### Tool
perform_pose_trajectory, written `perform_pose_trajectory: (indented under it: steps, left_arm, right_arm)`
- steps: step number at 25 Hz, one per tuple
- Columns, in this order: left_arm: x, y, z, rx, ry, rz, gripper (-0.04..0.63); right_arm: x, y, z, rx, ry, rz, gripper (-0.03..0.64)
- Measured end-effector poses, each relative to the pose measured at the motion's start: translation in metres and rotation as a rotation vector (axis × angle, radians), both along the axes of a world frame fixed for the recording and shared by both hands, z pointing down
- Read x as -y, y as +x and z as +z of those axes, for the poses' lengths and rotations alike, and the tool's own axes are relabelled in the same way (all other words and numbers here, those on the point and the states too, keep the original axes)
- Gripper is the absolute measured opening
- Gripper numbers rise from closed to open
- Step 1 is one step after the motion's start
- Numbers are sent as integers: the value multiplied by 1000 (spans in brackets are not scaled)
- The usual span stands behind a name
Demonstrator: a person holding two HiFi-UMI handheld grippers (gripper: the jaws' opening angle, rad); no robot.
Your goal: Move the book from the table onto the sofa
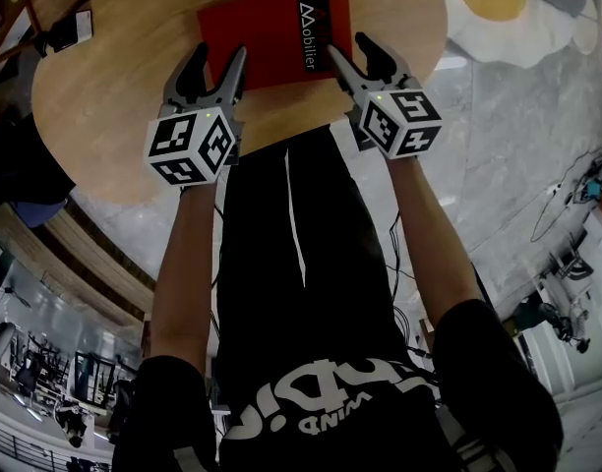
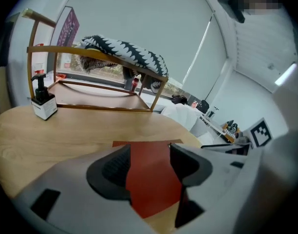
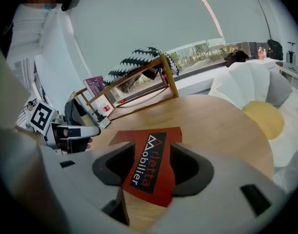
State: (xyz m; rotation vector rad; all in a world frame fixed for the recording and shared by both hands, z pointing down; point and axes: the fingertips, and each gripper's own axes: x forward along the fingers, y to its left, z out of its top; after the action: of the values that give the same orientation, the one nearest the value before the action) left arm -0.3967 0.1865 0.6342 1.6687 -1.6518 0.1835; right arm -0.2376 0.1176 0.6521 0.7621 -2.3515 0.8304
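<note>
Flanking red book point(image 1: 271, 32) on counter point(image 1: 104, 77) | left tongs point(image 1: 219, 59) wide open, empty | right tongs point(image 1: 348, 47) likewise | poised for two-sided lift

- book point(image 1: 271, 37) lies flat on the table point(image 1: 114, 106), near the person's edge
- left gripper point(image 1: 219, 57) at the book's near left corner, right gripper point(image 1: 348, 47) at its near right corner
- bottle point(image 1: 70, 29) stands on the table, far left, well apart from the book
- sofa point(image 1: 522, 13) beside the table's right side
</note>
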Motion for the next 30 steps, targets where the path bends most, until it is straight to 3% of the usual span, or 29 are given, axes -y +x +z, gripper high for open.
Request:
perform_pose_trajectory:
  steps: [11, 25, 30]
  left_arm:
    - [-13, -12, 61, -35, -125, -62, 241]
    - [-12, -25, 69, -22, -133, -91, 241]
    - [-20, -26, 84, -80, -166, -100, 241]
  right_arm:
    - [12, 11, 56, -82, -104, 30, 210]
    - [16, 4, 64, -70, -132, 29, 210]
    - [16, 4, 67, -38, -168, 46, 210]
